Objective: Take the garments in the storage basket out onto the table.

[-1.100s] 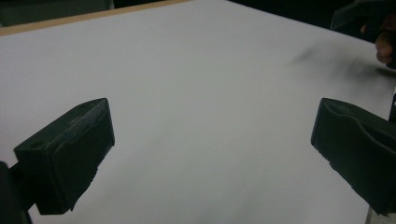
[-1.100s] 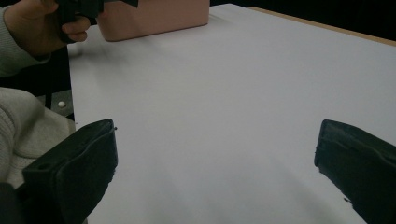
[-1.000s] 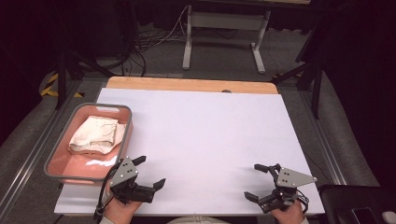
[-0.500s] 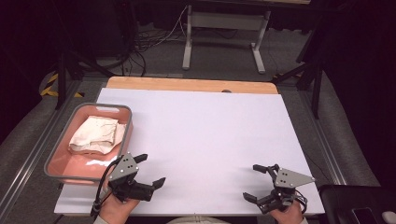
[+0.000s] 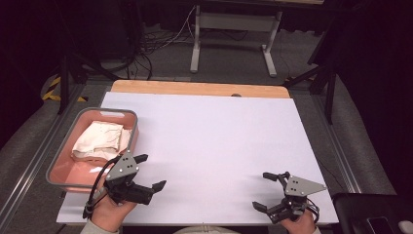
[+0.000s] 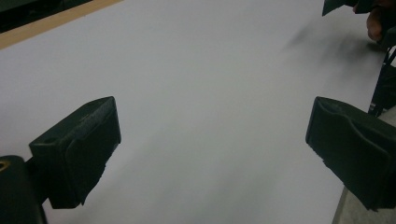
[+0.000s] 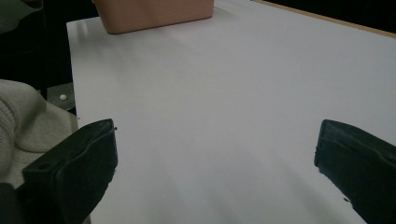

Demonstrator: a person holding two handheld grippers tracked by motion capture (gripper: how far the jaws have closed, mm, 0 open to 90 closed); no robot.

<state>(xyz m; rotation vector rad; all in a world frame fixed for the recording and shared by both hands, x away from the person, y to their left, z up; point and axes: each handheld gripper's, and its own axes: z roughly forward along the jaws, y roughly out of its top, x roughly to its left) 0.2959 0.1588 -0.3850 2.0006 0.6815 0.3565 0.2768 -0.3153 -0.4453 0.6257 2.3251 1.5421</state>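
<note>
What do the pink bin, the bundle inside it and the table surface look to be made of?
Pink bin: likely moulded plastic, smooth with a slight sheen, a grey rim and a cut-out handle. Bundle: soft cream cloth, creased and folded. Table surface: matte white sheet, perhaps paper or board, over a light wooden top showing at the far edge.
</note>
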